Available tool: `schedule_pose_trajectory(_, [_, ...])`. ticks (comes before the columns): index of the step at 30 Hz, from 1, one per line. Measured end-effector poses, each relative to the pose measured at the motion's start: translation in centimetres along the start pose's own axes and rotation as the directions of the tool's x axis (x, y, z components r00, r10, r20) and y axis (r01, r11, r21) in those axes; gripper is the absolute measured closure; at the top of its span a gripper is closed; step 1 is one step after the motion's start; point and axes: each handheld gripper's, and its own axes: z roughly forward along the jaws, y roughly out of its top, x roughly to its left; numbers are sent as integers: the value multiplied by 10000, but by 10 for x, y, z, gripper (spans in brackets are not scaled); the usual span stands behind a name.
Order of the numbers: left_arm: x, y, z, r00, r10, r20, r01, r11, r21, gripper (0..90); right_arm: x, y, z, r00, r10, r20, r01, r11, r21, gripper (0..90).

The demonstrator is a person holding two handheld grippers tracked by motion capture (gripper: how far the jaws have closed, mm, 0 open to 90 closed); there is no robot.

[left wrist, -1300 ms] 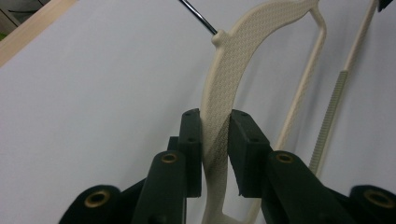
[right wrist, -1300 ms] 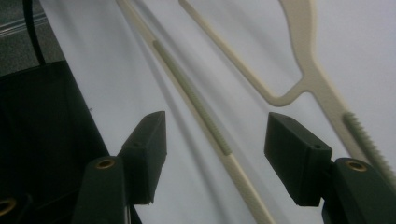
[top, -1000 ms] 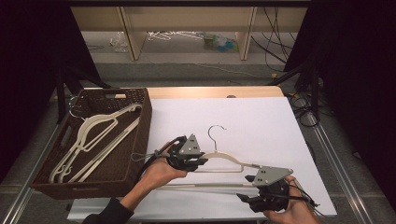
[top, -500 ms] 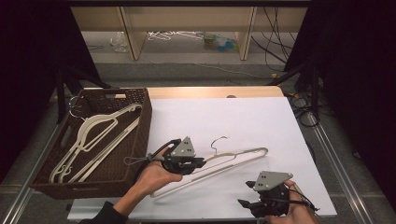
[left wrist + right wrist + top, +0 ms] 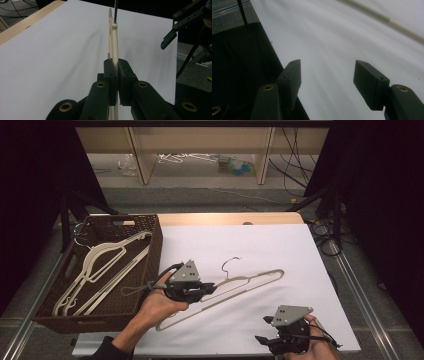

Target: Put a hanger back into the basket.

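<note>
A cream hanger (image 5: pixel 250 281) with a dark wire hook slants across the white table sheet (image 5: pixel 280 245), its left end low near my left hand. My left gripper (image 5: pixel 212 289) is shut on the hanger's arm near the middle. In the left gripper view the jaws (image 5: pixel 117 67) pinch the cream bar (image 5: pixel 114 45), which runs straight away from them. My right gripper (image 5: pixel 262 330) is at the table's front edge, right of the hanger and apart from it. Its jaws (image 5: pixel 327 75) are open over bare sheet, and the hanger's bar (image 5: pixel 384 18) crosses far ahead.
A brown wicker basket (image 5: pixel 150 227) stands at the table's left with several cream hangers (image 5: pixel 100 265) in it. The other hand's gripper (image 5: pixel 175 30) shows at the upper right of the left gripper view. A wooden table edge (image 5: pixel 225 218) runs along the back.
The hanger has swung, its right end now farther up the table and off the right gripper. The right gripper has pulled back to the front edge. The left hand rose slightly with the hanger.
</note>
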Motion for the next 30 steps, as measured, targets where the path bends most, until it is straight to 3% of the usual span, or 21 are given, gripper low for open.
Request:
schedule_pose_trajectory(4, [6,10,-19,9993,-352,-112,347,9986,-399,864,0,-1,1,9999,-113,-121,115,9998,167,402])
schedule_pose_trajectory(8, [10,23,-46,9975,-696,-156,677,9927,-1002,864,-1,-2,2,9999,-142,-87,143,9998,100,401])
schedule_pose_trajectory(12, [15,35,-73,9961,-831,-290,780,9861,-1467,863,0,-3,4,10000,-8,-27,8,10000,72,401])
schedule_pose_trajectory(16, [27,46,-107,9931,-837,-823,663,9784,-1956,863,1,-3,3,9998,-82,-165,85,9997,213,400])
schedule_pose_trajectory(19, [36,51,-135,9846,-1025,-1419,682,9712,-2282,863,1,-4,4,9999,-87,-83,88,9998,154,396])
schedule_pose_trajectory(22, [46,50,-159,9737,-1069,-2012,571,9694,-2387,863,0,-4,4,9999,-91,-103,94,9997,236,393])
schedule_pose_trajectory(26, [62,40,-183,9543,-1366,-2659,678,9652,-2525,863,0,-5,6,10000,14,21,-15,9999,122,366])
schedule_pose_trajectory(27, [67,35,-188,9463,-1432,-2897,690,9653,-2519,863,0,-5,6,10000,48,83,-49,9999,108,346])
schedule_pose_trajectory(30, [76,25,-197,9342,-1535,-3221,734,9661,-2475,863,-2,-5,5,9984,407,403,-405,9992,-69,278])
